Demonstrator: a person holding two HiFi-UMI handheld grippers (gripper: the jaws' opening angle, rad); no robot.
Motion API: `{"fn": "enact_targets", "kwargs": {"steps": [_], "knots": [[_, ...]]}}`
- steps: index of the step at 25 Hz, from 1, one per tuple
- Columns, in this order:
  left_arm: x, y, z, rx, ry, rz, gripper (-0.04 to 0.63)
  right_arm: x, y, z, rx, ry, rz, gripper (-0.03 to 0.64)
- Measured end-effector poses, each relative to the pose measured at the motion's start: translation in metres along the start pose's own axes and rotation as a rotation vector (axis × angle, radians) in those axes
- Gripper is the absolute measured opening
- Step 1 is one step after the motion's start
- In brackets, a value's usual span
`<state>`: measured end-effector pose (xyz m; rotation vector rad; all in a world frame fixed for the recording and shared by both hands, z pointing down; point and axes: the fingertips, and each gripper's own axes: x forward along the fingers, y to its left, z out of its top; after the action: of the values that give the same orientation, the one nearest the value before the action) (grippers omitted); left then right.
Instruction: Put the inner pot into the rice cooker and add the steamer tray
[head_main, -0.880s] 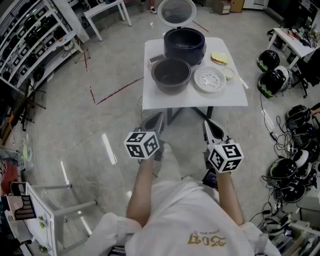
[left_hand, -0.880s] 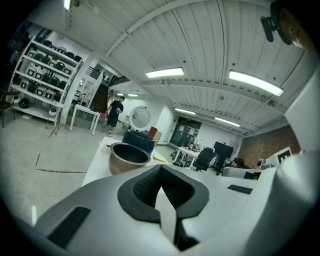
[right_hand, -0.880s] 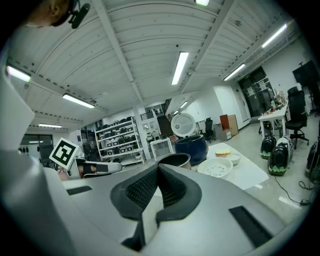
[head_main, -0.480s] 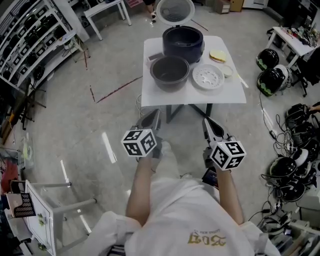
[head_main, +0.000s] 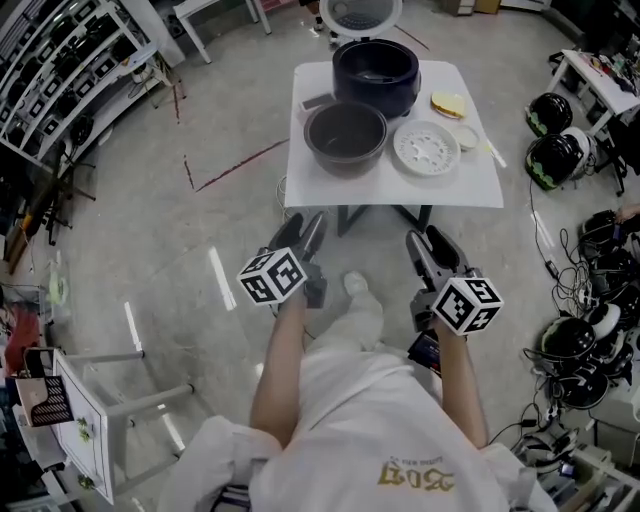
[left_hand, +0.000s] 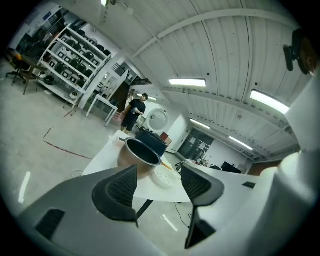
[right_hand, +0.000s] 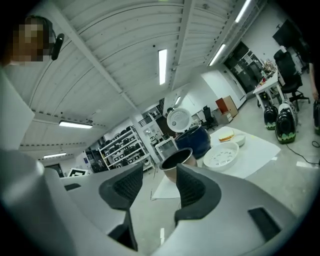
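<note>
On the white table (head_main: 470, 190) stands the dark blue rice cooker (head_main: 375, 72) with its round lid (head_main: 360, 12) raised. The dark inner pot (head_main: 345, 135) sits in front of it, and the white perforated steamer tray (head_main: 426, 148) lies to the pot's right. My left gripper (head_main: 303, 228) and right gripper (head_main: 428, 243) hang over the floor short of the table's near edge, both open and empty. The left gripper (left_hand: 159, 187) faces the pot (left_hand: 141, 152). The right gripper (right_hand: 155, 187) frames the pot (right_hand: 176, 161), cooker (right_hand: 194, 140) and tray (right_hand: 222, 156).
A yellow item (head_main: 448, 104) and a small white dish (head_main: 467, 137) lie at the table's right side. Helmets (head_main: 548, 160) and cables (head_main: 590, 330) crowd the floor on the right. Shelving (head_main: 60, 80) stands at the left, a small white table (head_main: 100, 420) near left. A person (left_hand: 132, 112) stands beyond the table.
The person's foot has come forward between the grippers. The left gripper has drifted slightly left and up, the right slightly right. Both stay open and empty.
</note>
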<state>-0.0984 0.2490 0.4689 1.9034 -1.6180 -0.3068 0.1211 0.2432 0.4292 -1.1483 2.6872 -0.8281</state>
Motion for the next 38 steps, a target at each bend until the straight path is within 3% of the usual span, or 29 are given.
{"fn": "enact_targets", "kwargs": {"steps": [10, 20, 27, 38], "knots": [[0.091, 0.056, 0.025, -0.092, -0.007, 0.057, 0.253, 0.108, -0.063, 0.001, 0.036, 0.130, -0.007, 0.206], [0.174, 0.118, 0.045, -0.164, 0.046, 0.132, 0.249, 0.211, -0.114, 0.010, 0.079, 0.238, -0.027, 0.190], [0.209, 0.155, 0.050, -0.195, 0.078, 0.169, 0.233, 0.267, -0.146, 0.004, 0.156, 0.274, -0.045, 0.181], [0.237, 0.177, 0.053, -0.242, 0.132, 0.144, 0.199, 0.315, -0.174, -0.009, 0.231, 0.296, -0.110, 0.170]]}}
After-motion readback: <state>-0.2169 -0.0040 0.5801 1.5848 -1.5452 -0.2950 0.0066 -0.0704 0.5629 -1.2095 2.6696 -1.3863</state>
